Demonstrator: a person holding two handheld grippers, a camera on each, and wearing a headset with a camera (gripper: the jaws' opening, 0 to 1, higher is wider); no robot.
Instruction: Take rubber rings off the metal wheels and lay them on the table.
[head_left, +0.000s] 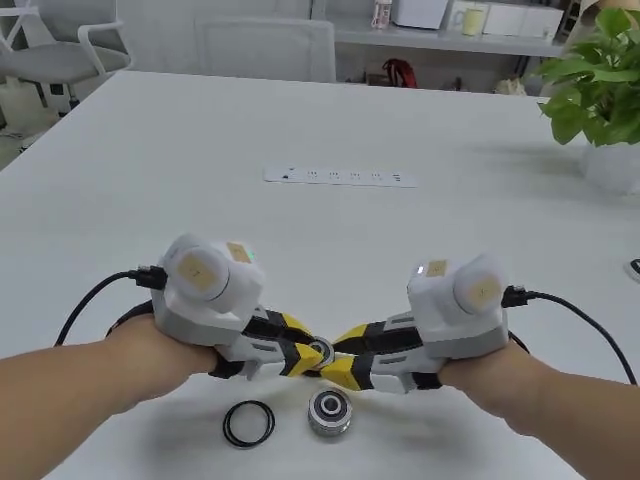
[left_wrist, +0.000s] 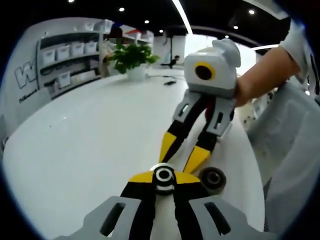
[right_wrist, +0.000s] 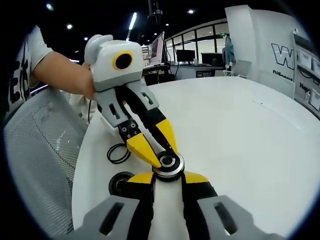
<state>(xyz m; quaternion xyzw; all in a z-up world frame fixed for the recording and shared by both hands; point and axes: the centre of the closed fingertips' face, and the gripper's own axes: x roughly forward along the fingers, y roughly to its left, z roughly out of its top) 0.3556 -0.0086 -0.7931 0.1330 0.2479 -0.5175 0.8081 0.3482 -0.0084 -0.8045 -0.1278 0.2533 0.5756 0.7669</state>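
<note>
Nearest the headset, at the front edge of the white counter, a black rubber ring is seen lying flat. Just to its right a loose wheel of bright metal is set on the counter, close to the ring but not touching it. In the right gripper view the same rubber ring and loose wheel are seen on the left, below the two claws.

Above these two things, a hand is wrapped around each grey gripper body. The left claw is pointed to the right and the right claw to the left, so that their yellow tips are brought together at the middle.

Between them a held wheel is kept clear of the counter. In the left gripper view the left claw is clamped on the held wheel, and the right claw is met from above right. In the right gripper view the right claw is closed against the held wheel from the opposite side, with the left claw reaching it from the upper left. The dark band around the held wheel is possibly a rubber ring, though the fisheye blur leaves this unsure.

Farther back a white power strip is laid across the middle of the counter, and a green plant is placed at the far right.
</note>
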